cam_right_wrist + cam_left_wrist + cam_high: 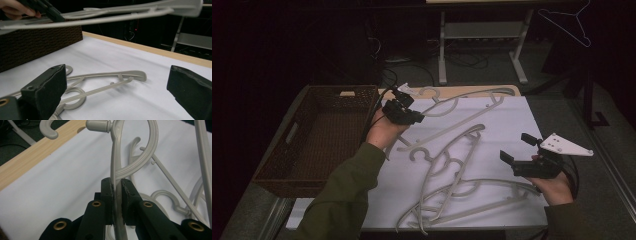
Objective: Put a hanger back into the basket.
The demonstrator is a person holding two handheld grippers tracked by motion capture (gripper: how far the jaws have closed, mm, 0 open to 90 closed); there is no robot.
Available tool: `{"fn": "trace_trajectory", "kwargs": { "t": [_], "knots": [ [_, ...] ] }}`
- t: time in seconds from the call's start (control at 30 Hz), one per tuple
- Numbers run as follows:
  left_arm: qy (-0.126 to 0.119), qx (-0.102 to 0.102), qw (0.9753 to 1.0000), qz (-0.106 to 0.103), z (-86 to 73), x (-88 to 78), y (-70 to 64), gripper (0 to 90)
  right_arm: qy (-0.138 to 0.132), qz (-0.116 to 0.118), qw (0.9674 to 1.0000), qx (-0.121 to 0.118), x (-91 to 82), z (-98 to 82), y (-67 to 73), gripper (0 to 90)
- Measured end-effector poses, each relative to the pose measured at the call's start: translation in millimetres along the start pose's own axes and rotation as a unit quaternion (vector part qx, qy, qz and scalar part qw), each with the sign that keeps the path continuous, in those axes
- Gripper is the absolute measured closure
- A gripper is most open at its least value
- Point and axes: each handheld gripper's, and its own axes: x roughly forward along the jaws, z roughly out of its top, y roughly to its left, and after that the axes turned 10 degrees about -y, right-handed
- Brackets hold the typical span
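A pale grey plastic hanger (472,102) is held up over the white-covered table (517,120), its hook (430,93) toward the far edge. My left gripper (412,117) is shut on it. In the left gripper view the jaws of that gripper (117,182) pinch the flat arm of the hanger (136,163) just below its curved neck. My right gripper (516,147) stands open at the table's right side, with nothing between its fingers. From the right gripper view, the gripper (117,82) faces a hanger lying on the cloth (100,75), while the raised hanger (112,17) crosses overhead.
Several more grey hangers (452,175) lie tangled on the cloth toward the near edge. A dark woven basket (337,90) stands at the left of the table, its wall (37,45) close to the left hand. A thin wire hanger (567,22) hangs at the far right.
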Motion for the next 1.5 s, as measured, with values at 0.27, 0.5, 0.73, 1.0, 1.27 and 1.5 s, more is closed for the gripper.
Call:
{"fn": "trace_trajectory", "kwargs": {
  "t": [0.27, 0.5, 0.73, 1.0, 1.27, 1.5],
  "knots": [
    [-0.010, -0.006, 0.9997, 0.022, 3.5, -37.7, 18.2, 81.7, 0.001, 0.001, 1.0000, -0.002, 1.3, -0.3, 0.5, 2.1],
    [-0.015, -0.014, 0.9990, 0.040, -2.1, -64.4, 34.8, 81.7, 0.003, 0.002, 1.0000, 0.001, 1.9, -0.6, 0.8, 2.1],
    [-0.015, -0.019, 0.9974, 0.068, -17.1, -99.3, 56.2, 81.7, 0.002, 0.002, 1.0000, 0.000, 2.9, -0.8, 0.6, 2.0],
    [-0.018, -0.037, 0.9943, 0.098, -39.4, -130.1, 74.6, 81.8, 0.001, 0.006, 1.0000, -0.002, 4.1, -1.9, 1.0, 2.1],
    [-0.015, -0.051, 0.9902, 0.129, -64.6, -162.5, 97.4, 81.8, 0.006, 0.005, 1.0000, 0.002, 5.8, -2.3, 2.1, 2.1],
    [-0.016, -0.068, 0.9858, 0.153, -90.4, -188.3, 117.6, 81.8, 0.006, 0.005, 1.0000, -0.001, 6.4, -2.7, 1.9, 2.1]
  ]
}}
